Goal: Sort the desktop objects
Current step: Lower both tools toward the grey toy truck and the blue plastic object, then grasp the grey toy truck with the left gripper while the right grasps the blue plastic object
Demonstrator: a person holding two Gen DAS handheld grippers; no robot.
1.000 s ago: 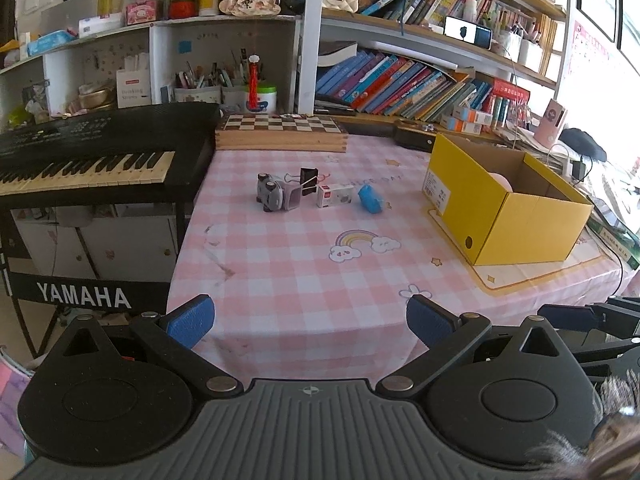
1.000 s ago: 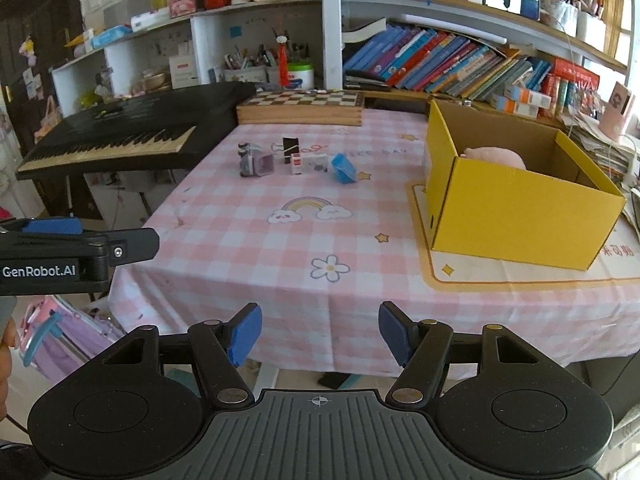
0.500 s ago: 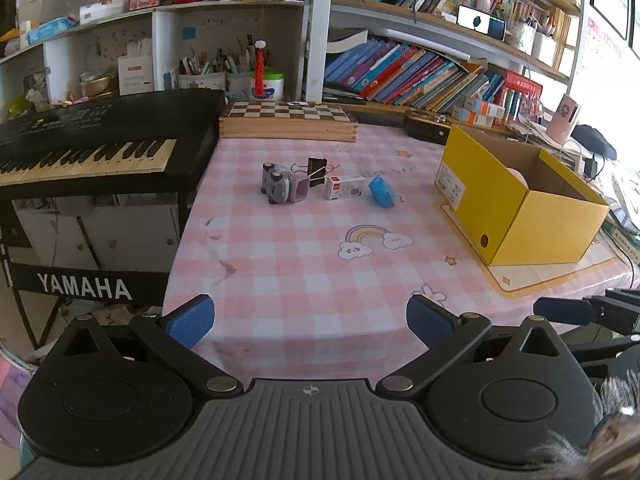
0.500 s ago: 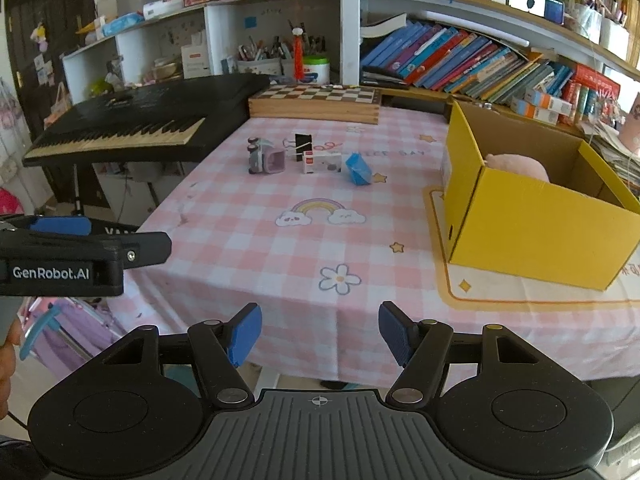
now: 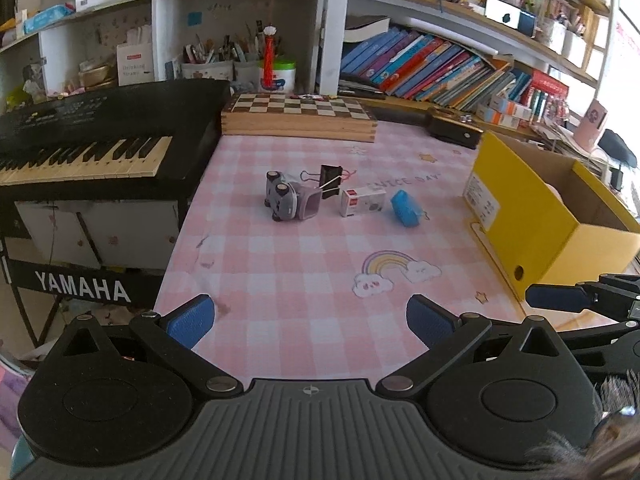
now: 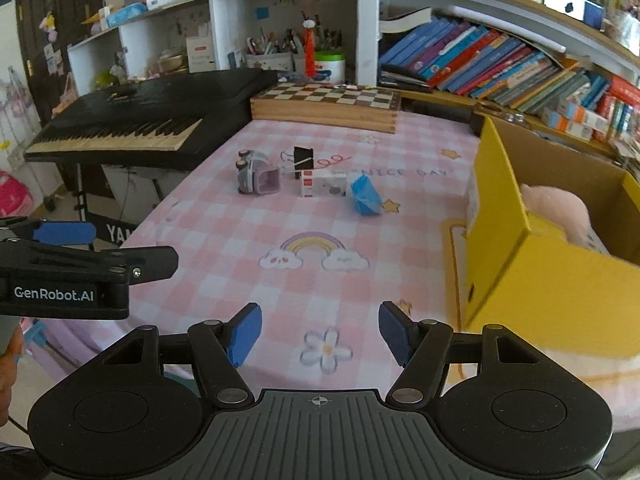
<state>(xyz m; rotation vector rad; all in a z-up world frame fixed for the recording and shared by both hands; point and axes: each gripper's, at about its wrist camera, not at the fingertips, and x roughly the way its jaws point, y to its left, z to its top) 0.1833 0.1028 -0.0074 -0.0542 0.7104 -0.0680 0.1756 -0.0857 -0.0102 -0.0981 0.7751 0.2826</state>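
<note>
"YAMAHA" stood in white on the keyboard stand's black panel (image 5: 80,289); "GenRobot.AI" was printed on the left gripper (image 6: 64,236); the tablecloth (image 6: 400,172) read "NICE DAY"

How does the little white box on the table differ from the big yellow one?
The white box is far smaller than the yellow box. The white box lies closed in the middle of the table, beside a blue object; the yellow box stands open-topped at the table's right side, something pink inside. Both are rectangular.

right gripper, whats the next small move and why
Probably carry the right gripper forward over the table toward the blue object. Its jaws are open and empty, and that is the loose item closest to the yellow box.
</note>
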